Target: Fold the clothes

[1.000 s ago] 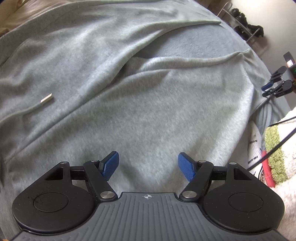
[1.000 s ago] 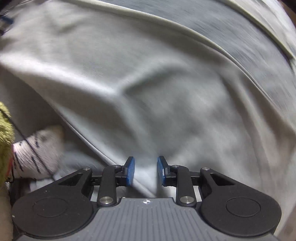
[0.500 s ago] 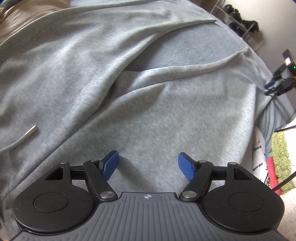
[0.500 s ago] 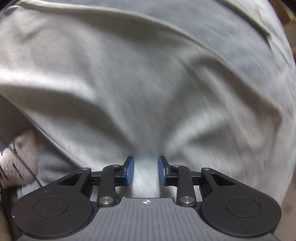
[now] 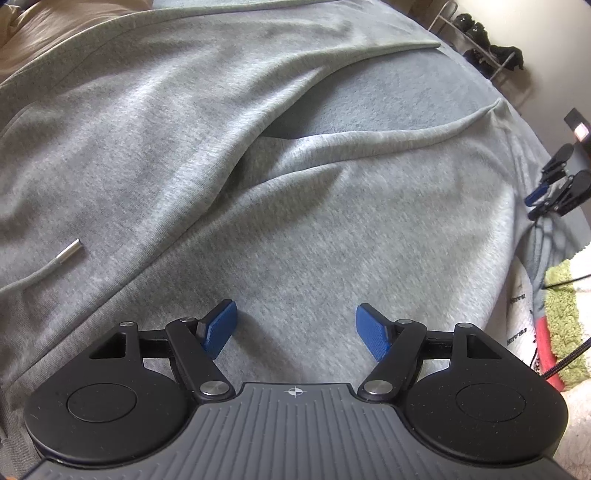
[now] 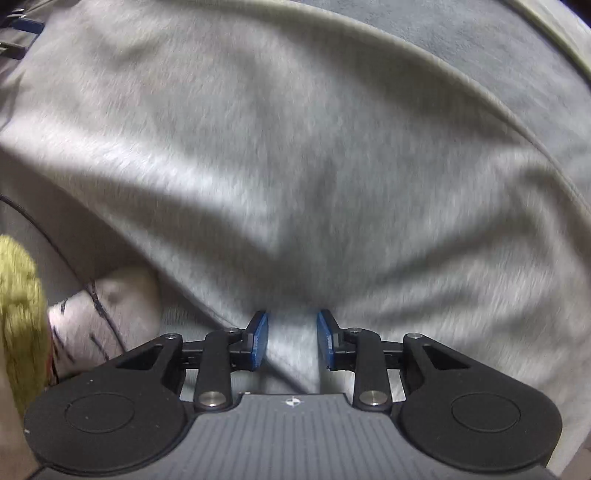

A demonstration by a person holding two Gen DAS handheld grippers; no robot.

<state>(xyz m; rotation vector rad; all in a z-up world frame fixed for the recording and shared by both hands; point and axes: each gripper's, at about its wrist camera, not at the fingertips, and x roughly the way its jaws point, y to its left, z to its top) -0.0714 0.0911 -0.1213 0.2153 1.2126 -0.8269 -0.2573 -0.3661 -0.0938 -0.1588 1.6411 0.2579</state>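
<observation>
Heather-grey sweatshirt (image 5: 295, 206), flecked light and dark, fills both views; its drawstring (image 5: 26, 280) is the same grey, tipped by a silver metal aglet (image 5: 69, 250) at 9 o'clock. Left hand-held gripper (image 5: 294, 329): black arms, ribbed dark-grey body, blue textured pads (image 5: 372, 334). Right hand-held gripper (image 6: 291, 341): identical black, grey and blue. Olive-green fluffy cloth (image 6: 18, 314) at 8 o'clock in the right view; beside it, a white fabric (image 6: 92, 317) with black line markings. Tan cover (image 5: 55, 22) at 11 o'clock.
</observation>
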